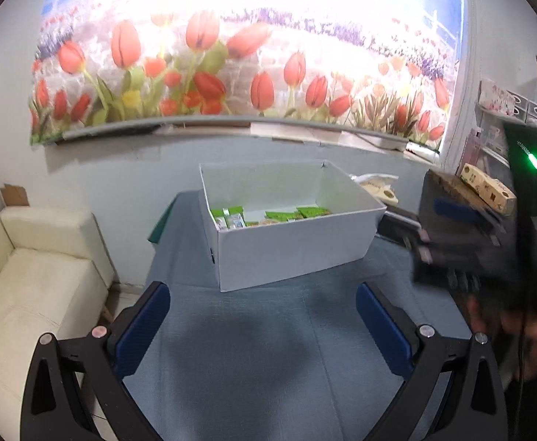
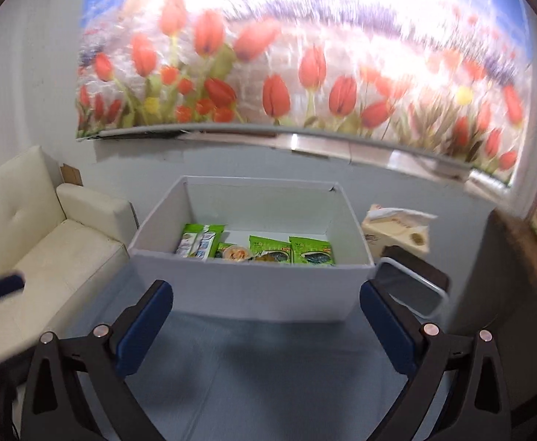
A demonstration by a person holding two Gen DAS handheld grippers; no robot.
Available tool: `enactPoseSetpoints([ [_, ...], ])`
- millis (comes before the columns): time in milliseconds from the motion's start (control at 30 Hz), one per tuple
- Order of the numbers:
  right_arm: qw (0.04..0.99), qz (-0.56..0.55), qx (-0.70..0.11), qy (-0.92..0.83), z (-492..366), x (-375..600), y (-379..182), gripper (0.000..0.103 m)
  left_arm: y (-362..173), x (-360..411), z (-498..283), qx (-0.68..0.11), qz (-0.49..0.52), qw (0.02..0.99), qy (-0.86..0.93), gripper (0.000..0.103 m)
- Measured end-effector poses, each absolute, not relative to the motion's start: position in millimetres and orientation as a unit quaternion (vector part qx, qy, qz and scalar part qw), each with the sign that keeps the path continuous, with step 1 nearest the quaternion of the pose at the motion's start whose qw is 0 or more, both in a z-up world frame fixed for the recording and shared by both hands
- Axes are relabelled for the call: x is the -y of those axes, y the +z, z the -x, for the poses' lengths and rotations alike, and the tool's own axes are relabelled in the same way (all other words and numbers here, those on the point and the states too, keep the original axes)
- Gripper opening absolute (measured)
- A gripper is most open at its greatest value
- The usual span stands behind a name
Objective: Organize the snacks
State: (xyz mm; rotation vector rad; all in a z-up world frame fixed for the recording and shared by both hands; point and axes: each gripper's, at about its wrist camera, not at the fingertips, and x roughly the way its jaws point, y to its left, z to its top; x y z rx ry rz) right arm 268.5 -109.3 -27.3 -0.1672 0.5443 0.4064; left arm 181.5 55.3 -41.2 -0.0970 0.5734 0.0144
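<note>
A white open box (image 1: 290,253) stands on the blue tablecloth (image 1: 253,352); it also shows in the right wrist view (image 2: 246,294). Inside lie several green snack packets (image 2: 292,251) and a green-and-white packet (image 2: 200,242) at the left; their tops show in the left wrist view (image 1: 297,214). My left gripper (image 1: 262,316) is open and empty, short of the box's near corner. My right gripper (image 2: 266,318) is open and empty, just before the box's front wall. The right gripper's body (image 1: 463,242) appears blurred at the right of the left wrist view.
A cream sofa (image 1: 29,286) stands left of the table. A tissue pack (image 2: 397,233) and a dark tray with a white rim (image 2: 411,286) lie right of the box. A brown carton (image 1: 489,187) and shelves sit at the far right. A tulip poster covers the wall.
</note>
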Motion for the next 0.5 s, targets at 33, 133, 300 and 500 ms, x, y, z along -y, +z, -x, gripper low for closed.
enactPoseSetpoints([
  [33,0.938,0.078,-0.270,0.202,-258,114,-27,0.103,-36,-51,-173,-0.279,0.037,0.960,0.007,0.103],
  [133,0.936,0.061,-0.288,0.192,-231,132,-29,0.103,-26,-45,-152,-0.276,0.027,0.961,0.015,0.103],
  [300,0.939,0.073,-0.283,0.182,-183,151,-27,0.103,-21,-45,-123,-0.283,0.057,0.957,0.029,0.103],
  [500,0.941,0.058,-0.274,0.191,-134,169,-17,0.103,-17,-25,-87,-0.275,0.046,0.960,0.030,0.103],
])
